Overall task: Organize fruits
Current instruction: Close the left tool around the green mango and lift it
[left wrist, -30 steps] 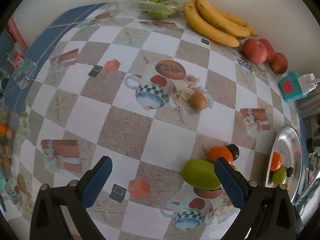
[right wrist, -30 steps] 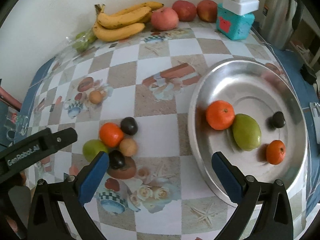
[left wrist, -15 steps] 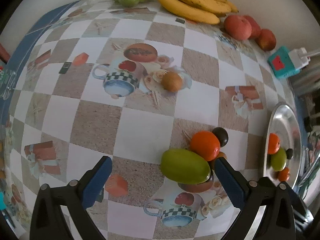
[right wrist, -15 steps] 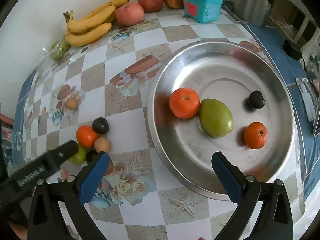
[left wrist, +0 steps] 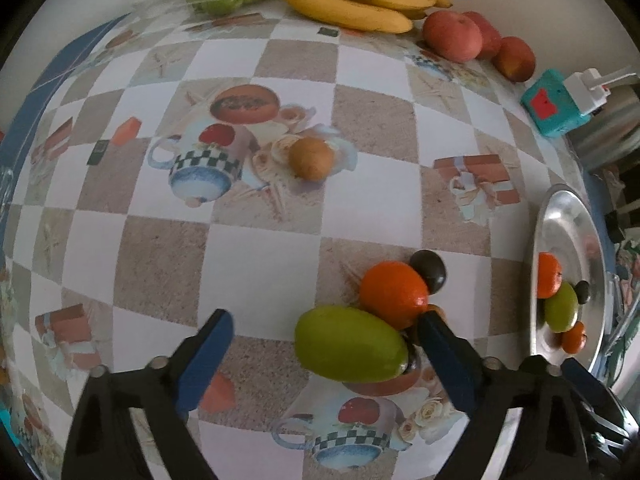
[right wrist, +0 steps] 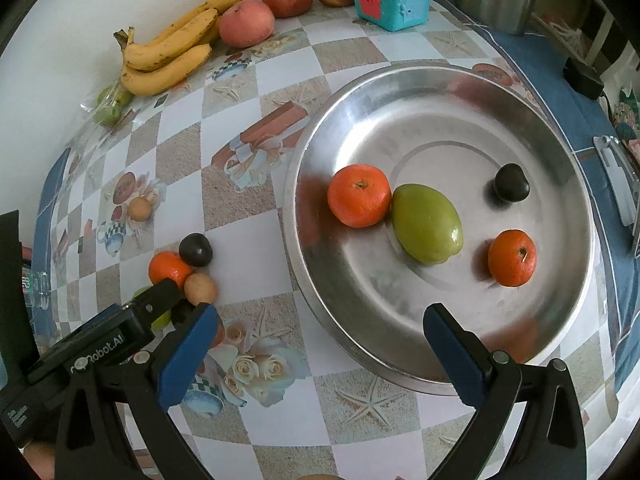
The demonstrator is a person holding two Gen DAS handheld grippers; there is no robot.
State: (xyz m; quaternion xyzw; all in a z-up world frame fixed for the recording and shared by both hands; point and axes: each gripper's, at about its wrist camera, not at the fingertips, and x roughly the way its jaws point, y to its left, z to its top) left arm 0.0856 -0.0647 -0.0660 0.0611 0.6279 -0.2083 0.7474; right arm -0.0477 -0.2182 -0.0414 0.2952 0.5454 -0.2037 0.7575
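Between left hand-held gripper (left wrist: 324, 354) fingers: green mango (left wrist: 350, 344), untouched.

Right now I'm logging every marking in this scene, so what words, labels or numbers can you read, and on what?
"Robot.AI" in white, first letters hidden: on the black body of the left gripper, in the right wrist view.
Red label on the teal box: too blurred to read.
Red-and-white label on the clear bottle at the left edge: too small to read.
No other text shows.
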